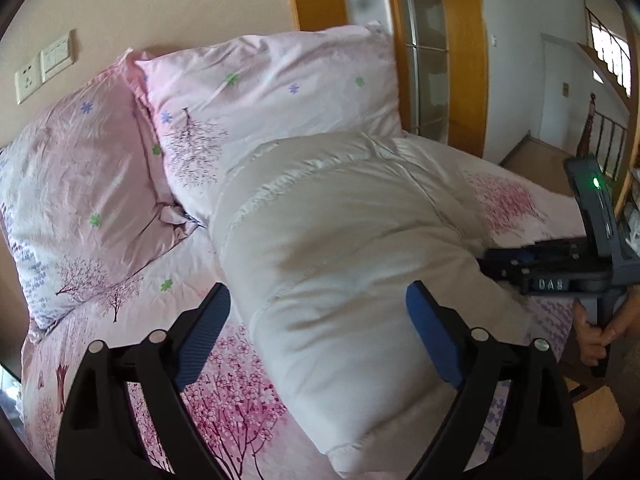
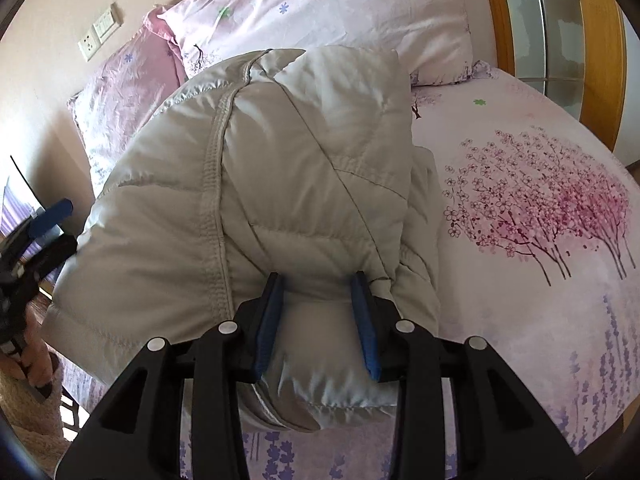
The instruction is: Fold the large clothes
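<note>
Broadly: floral bed sheet [image 1: 248, 396] fills both views, 2 pillows [image 1: 276, 92] at the far end. Puffy pale jacket [image 1: 344, 264] lies folded in a thick bundle mid-bed, long axis running from the pillows toward the near edge. Right gripper [image 2: 318, 320] bites a fold at the bundle's near end, pads pressed into fabric. Left gripper [image 1: 318, 332] hovers wide apart, straddling nothing, above the bundle's left flank. Right hand is nearer; judged late-stage.
</note>
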Demonstrator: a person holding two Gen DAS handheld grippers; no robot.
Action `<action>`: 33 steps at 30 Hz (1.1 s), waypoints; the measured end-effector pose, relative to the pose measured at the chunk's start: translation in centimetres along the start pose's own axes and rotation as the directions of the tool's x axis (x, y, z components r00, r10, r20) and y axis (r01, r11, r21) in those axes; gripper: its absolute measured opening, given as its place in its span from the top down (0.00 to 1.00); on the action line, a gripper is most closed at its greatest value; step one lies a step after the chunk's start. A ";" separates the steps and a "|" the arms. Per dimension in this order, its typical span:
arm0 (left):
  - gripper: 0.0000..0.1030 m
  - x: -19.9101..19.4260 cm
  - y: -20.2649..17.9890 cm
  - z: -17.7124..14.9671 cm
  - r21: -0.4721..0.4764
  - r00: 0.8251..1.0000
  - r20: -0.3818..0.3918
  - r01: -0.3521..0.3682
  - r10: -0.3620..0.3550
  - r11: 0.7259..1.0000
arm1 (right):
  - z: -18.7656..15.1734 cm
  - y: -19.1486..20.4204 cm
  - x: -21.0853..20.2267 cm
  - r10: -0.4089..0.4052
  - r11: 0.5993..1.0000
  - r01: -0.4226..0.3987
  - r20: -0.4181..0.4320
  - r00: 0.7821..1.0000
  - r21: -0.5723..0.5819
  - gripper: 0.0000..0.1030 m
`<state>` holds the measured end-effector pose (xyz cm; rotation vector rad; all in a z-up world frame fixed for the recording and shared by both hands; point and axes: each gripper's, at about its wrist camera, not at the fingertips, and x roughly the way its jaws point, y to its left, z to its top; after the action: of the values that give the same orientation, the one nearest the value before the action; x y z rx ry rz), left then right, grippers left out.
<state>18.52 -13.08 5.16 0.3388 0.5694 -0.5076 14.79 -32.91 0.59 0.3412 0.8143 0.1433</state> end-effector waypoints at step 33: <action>0.09 3.0 7.2 1.6 -0.167 0.995 0.013 -0.093 0.096 0.982 | 10.2 -0.3 -2.9 0.075 0.995 -0.079 0.071 0.995 0.053 0.48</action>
<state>25.29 -8.95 5.86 0.2002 0.5689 -0.3690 20.27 -36.40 8.94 0.4285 0.7383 0.1802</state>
